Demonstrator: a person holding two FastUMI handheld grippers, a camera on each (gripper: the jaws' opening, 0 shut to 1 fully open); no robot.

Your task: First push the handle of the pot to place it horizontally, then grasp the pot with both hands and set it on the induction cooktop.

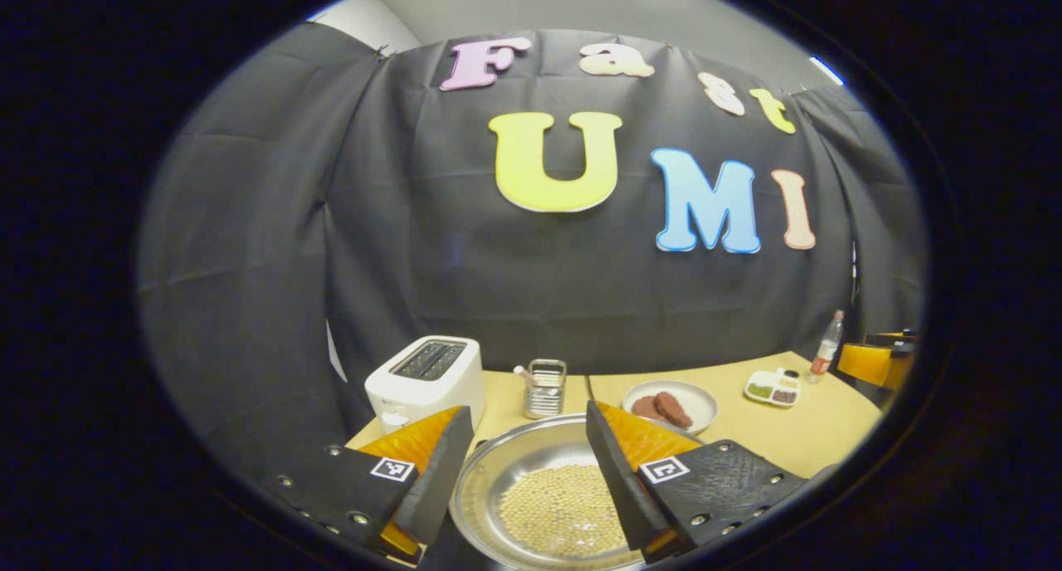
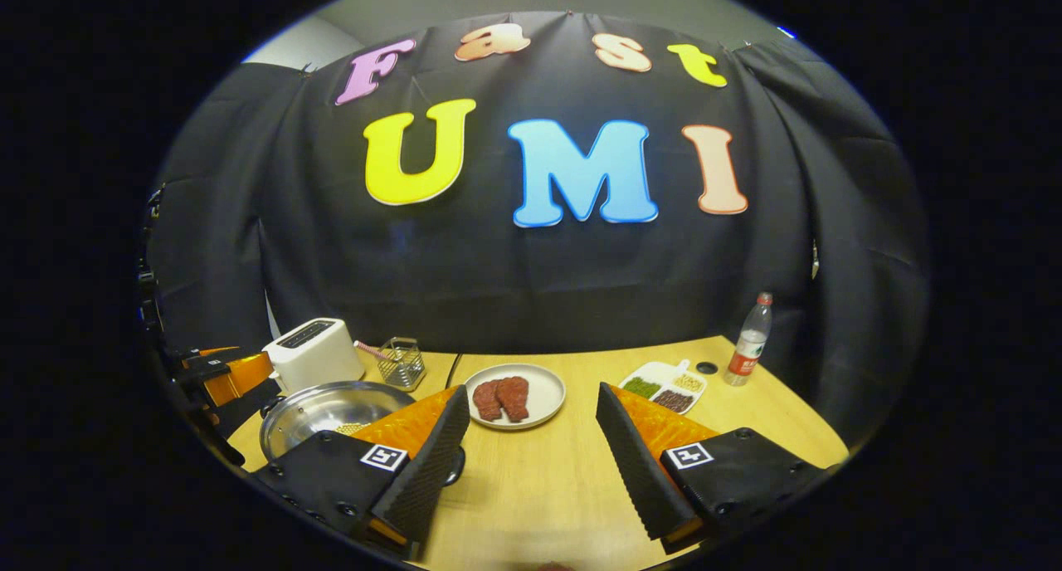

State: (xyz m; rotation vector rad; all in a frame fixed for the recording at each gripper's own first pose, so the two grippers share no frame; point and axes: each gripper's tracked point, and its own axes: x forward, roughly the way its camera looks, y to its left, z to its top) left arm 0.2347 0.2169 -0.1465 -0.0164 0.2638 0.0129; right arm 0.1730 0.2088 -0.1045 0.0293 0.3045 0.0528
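Observation:
A shiny steel pot (image 1: 506,471) holding pale beans sits low in the left gripper view, on the wooden table (image 1: 796,438). My left gripper (image 1: 528,417) is open, its fingers standing wide over the pot's near part and hiding its side rims. In the right gripper view the pot (image 2: 328,409) lies at the left, partly behind my right gripper's left finger (image 2: 423,455). The right gripper (image 2: 531,397) is open above bare table, to the right of the pot, with nothing between its fingers. The left gripper (image 2: 220,372) shows at the far left, beside the pot.
Behind the pot stand a white toaster (image 1: 427,380) and a wire utensil holder (image 1: 545,387). A plate with meat pieces (image 2: 514,397), a divided dish (image 2: 668,386) and a bottle (image 2: 749,340) sit further right. Black cloth walls the table's far side.

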